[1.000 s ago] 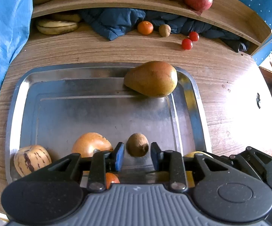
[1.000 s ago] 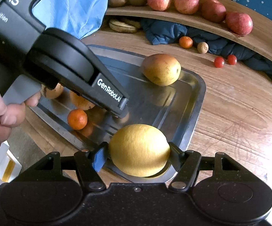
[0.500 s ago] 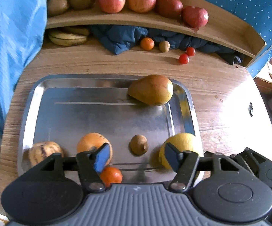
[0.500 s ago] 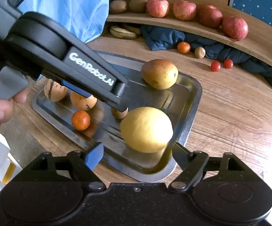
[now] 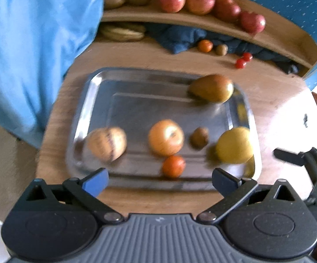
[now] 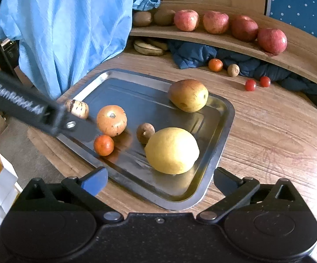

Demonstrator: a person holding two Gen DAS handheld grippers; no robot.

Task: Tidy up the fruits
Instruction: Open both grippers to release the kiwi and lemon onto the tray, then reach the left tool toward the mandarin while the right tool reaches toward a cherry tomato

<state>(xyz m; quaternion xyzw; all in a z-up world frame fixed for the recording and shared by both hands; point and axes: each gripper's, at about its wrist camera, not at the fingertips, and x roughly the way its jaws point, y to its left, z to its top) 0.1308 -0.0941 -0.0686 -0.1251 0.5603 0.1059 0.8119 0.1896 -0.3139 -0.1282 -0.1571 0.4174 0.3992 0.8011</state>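
Note:
A steel tray (image 6: 222,135) (image 5: 81,109) lies on the wooden table. In it are a yellow lemon (image 6: 172,150) (image 5: 234,145), a small brown fruit (image 6: 145,132) (image 5: 199,138), an orange persimmon (image 6: 111,120) (image 5: 166,137), a small tangerine (image 6: 103,145) (image 5: 173,166), a striped melon (image 6: 77,108) (image 5: 107,143) and a pear (image 6: 188,95) (image 5: 212,88). My right gripper (image 6: 159,180) is open and empty, just short of the tray's near edge. My left gripper (image 5: 159,180) is open too, holding nothing, pulled back from the tray; its view is blurred.
A curved wooden shelf (image 6: 224,37) at the back carries several apples (image 6: 216,22) and kiwis. Below it lie bananas (image 6: 148,47), a dark blue cloth (image 6: 193,54), a tangerine (image 6: 215,64), a small brown fruit (image 6: 233,70) and two cherry tomatoes (image 6: 257,83). A light blue cloth (image 6: 66,28) hangs at left.
My right gripper let go of the lemon, which now rests in the tray, and drew back. My left gripper opened wide and pulled back from the small brown fruit.

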